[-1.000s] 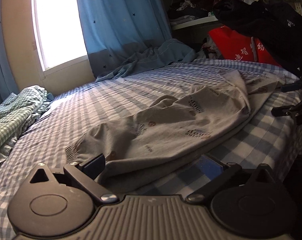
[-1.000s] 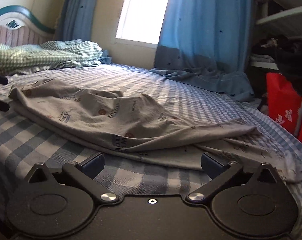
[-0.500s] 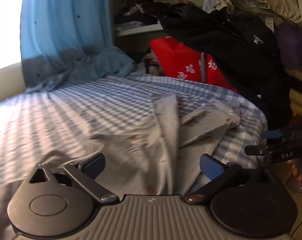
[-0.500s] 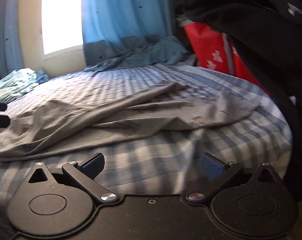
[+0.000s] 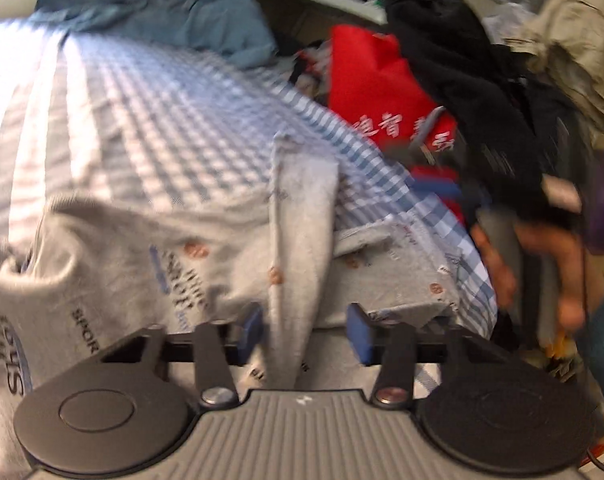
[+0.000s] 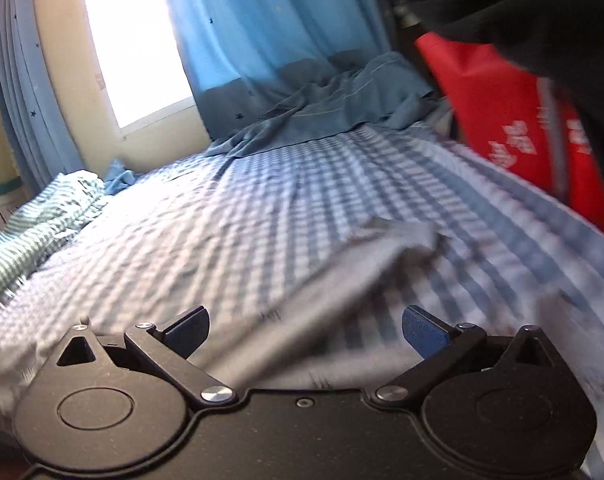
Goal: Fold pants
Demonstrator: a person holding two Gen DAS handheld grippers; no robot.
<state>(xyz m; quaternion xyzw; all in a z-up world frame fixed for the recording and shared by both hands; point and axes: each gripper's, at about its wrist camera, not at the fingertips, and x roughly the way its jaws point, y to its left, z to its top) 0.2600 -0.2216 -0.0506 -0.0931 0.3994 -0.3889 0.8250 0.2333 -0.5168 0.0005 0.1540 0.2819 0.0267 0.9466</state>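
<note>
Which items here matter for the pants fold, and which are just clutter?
In play:
grey printed pants
left gripper, open, a fold of the pants between its fingers
right gripper, open over the pants
checked bed sheet, the work surface

Clutter:
red bag
black clothing
blue curtain
green striped bedding

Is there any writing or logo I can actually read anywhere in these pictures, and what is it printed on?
"SPOR", cut off: dark print on the grey pants, near their left edge.
Other prints on the pants: too blurred to read.
White Chinese characters on the red bag: blurred, not readable.
Right wrist view: white marks on the red bag, unreadable; no other text.
</note>
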